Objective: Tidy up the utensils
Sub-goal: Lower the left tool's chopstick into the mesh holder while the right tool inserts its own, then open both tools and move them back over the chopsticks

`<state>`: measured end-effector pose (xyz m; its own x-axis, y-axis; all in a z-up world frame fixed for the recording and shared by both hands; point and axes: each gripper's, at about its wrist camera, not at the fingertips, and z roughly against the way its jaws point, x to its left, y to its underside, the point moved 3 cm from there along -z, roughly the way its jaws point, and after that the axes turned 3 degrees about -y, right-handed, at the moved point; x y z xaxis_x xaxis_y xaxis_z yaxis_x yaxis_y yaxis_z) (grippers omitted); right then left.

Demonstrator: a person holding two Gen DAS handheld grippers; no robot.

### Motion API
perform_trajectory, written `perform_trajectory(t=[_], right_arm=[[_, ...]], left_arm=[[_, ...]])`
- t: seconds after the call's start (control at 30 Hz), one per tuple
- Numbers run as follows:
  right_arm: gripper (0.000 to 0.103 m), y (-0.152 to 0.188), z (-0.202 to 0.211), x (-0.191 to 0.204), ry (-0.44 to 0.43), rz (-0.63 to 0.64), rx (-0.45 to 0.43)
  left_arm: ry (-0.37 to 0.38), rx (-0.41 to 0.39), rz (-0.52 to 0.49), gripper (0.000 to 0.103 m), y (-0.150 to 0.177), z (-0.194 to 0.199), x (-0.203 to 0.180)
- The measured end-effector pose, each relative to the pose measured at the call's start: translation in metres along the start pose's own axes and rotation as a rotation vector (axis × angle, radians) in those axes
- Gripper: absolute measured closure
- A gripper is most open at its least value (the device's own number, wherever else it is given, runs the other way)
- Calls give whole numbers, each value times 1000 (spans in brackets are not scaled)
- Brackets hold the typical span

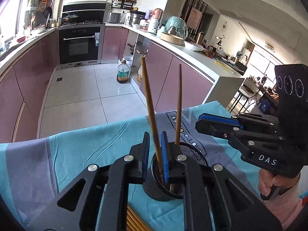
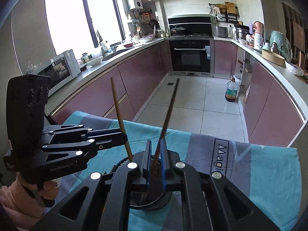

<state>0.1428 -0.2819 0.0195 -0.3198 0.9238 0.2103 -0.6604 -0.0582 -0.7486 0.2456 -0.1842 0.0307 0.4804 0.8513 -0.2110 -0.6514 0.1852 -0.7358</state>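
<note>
Kitchen ahead of you, purple cabinets down both sides and the black oven (image 1: 79, 45) at the far end, with an oil bottle (image 1: 122, 73) standing on the floor tiles. Closer in, the blue-and-grey cloth (image 1: 86, 150) covers the table, and that is where it is all happening. Your left gripper (image 1: 155, 133) angles down over the cloth, jaws drawn close together and pinching the pale chopstick (image 1: 149, 96). Your right gripper (image 2: 155, 141) sits just beside it, angled down the same way, jaws likewise drawn in narrow on the dark chopstick (image 2: 169, 107). Your right hand (image 1: 269, 182) shows wrapped round its handle at the edge of the left wrist view. Between and below both sets of fingers stands the black mesh cup (image 1: 194, 154), upright on the cloth. Both sticks stand nearly upright, lower ends down inside the cup, tops leaning a little apart. A bundle of loose chopsticks (image 1: 135, 221) lies on the cloth under your left gripper, near the cup.
</note>
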Motion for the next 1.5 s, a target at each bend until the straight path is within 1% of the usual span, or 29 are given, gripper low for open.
perform_trajectory(t=[0.03,0.1,0.17,0.2,0.23,0.27,0.37,0.4,0.43,0.47,0.53,0.63,0.73,0.8,0.83,0.9,1.03,1.07,1.2,1.27,1.5], right_arm=[[93,1,1,-1,1,-9,-8],[87,2,3,-3,-5,-23,-24],[75,5,7,-3,-7,-31,-47],[69,7,10,-2,-11,-33,-60],[58,9,13,-2,-11,-34,-75],[52,13,16,0,-6,-36,-93],[52,24,25,8,1,-17,-121],[52,28,28,13,-7,-16,-132],[52,33,31,17,-20,-12,-138],[52,40,34,24,-34,-2,-144],[52,52,35,38,-69,24,-136],[52,75,22,61,-106,69,-69],[53,94,0,77,-145,56,23],[55,107,-15,84,-138,48,77],[58,113,-22,87,-138,44,102],[60,121,-31,89,-125,43,129],[62,133,-40,87,-104,10,153],[64,134,-40,86,-93,8,155],[64,143,-42,85,-71,0,167],[64,145,-43,86,-74,-4,173],[67,150,-52,93,-62,13,189]], left_arm=[[-7,-8,0,85,1,1,0],[-16,-23,7,76,6,7,5],[-36,-46,2,73,9,14,7],[-45,-61,0,66,9,17,11],[-65,-81,-3,59,12,24,11],[-85,-99,-7,56,16,31,12],[-128,-149,-6,47,29,57,22],[-148,-164,-6,41,35,66,27],[-173,-176,-8,39,42,74,31],[-190,-180,-6,39,48,80,35],[-211,-166,5,38,61,89,44],[-256,-140,20,37,82,97,61],[-278,-104,26,37,109,101,73],[-295,-70,22,37,131,98,76],[-296,-51,26,37,140,95,77],[-291,-10,37,37,157,91,80],[-278,45,43,37,185,83,87],[-279,54,45,37,189,79,83],[-279,86,46,37,203,73,83],[-274,95,50,37,207,69,81],[-283,134,43,38,213,58,78]])
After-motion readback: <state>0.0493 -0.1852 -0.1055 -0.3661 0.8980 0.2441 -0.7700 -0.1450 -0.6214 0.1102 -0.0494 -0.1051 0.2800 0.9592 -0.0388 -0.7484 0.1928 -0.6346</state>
